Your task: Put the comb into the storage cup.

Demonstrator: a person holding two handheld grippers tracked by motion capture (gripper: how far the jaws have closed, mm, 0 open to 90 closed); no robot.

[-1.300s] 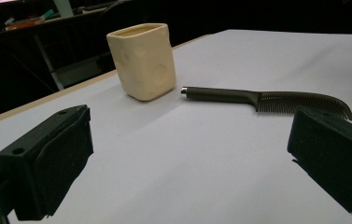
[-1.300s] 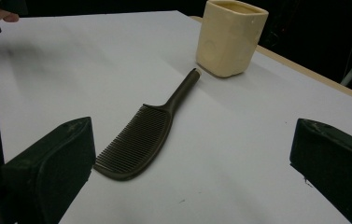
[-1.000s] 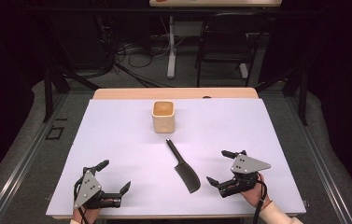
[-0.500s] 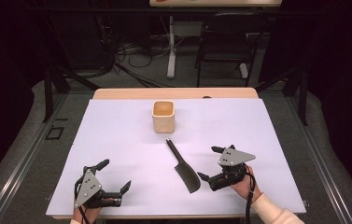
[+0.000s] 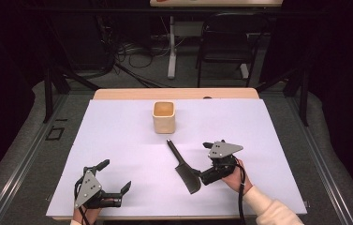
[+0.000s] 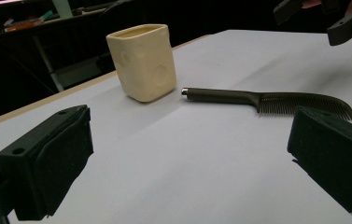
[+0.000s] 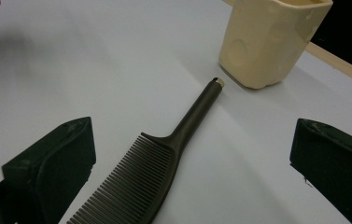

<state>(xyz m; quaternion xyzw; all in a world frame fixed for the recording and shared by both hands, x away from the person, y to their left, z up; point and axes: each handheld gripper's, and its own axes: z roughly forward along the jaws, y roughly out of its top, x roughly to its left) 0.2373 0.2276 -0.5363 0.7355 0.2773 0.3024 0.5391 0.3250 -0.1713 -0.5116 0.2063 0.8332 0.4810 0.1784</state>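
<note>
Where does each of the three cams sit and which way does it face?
High view: above the person's side, looking forward and down on the table; shows both forearms, left gripper, right gripper.
Left gripper view: low on the left gripper, looking across at the cup and comb; own open jaws at the bottom.
Right gripper view: on the right gripper, looking down along the comb toward the cup.
All views share the comb and cup.

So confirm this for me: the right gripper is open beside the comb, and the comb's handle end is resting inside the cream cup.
Not quite. The right gripper is open by the comb, but the comb lies flat on the table, its handle end pointing at the cream cup and stopping just short of it. The right gripper view shows the handle tip on the table in front of the cup's base.
</note>
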